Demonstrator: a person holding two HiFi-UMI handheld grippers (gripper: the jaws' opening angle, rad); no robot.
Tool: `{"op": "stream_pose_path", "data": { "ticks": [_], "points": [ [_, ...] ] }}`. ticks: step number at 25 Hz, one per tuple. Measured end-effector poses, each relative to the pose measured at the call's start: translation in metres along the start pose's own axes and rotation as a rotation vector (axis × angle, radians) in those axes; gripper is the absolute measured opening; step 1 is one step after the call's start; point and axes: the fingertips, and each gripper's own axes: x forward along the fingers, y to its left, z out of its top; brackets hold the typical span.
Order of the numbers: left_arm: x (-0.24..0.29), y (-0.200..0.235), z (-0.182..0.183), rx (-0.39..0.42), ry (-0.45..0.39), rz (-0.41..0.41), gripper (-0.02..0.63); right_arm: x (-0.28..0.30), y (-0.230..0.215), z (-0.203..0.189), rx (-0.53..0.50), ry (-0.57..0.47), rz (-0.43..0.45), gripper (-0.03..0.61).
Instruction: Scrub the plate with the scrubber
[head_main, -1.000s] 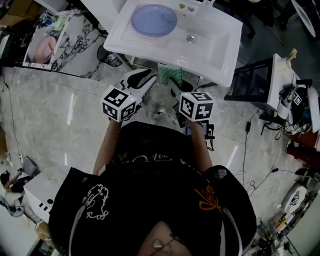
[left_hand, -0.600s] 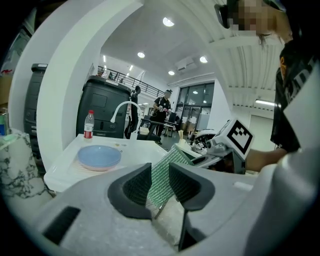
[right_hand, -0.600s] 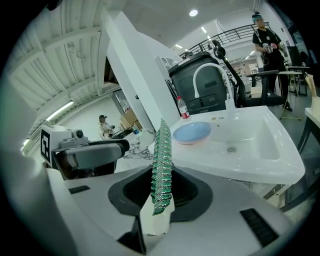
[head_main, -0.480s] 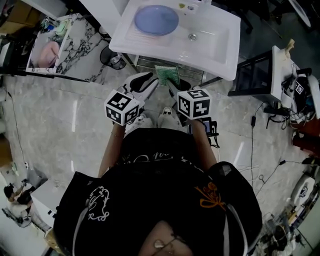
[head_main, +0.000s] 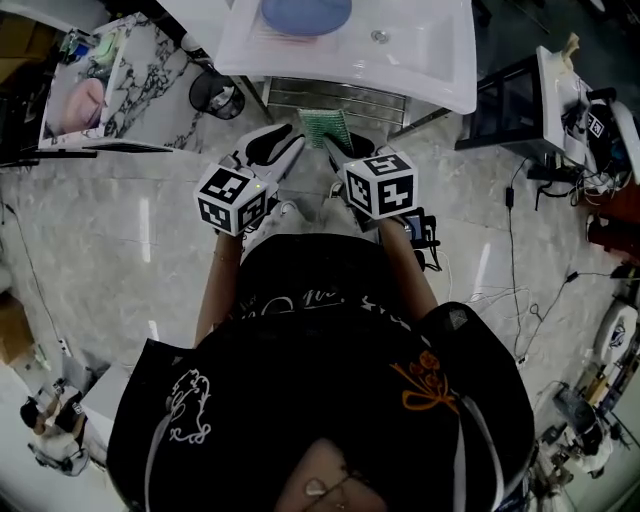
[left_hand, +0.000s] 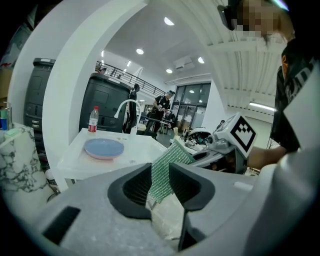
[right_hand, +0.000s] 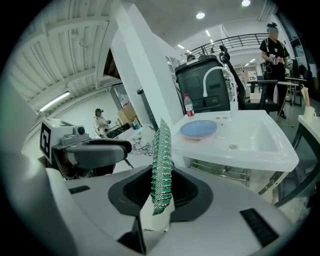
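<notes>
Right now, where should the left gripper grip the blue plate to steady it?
Probably the near rim of the plate, coming level from the front edge of the sink with the open left gripper. The plate lies flat on the sink top, so only its slightly lifted rim gives the fingers something to pinch.

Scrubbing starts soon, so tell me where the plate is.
The blue plate lies on the white sink, at the head view's top edge, left of the drain.
</notes>
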Motion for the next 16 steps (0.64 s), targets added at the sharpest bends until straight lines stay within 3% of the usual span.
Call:
{"op": "stream_pose_path", "data": {
  "ticks": [16],
  "points": [
    [-0.029,0.007,-0.009,-0.006,-0.002,-0.007,0.12,-0.003,0.02,-0.012,0.011,-0.002,-0.044,0.091]
  ]
}}
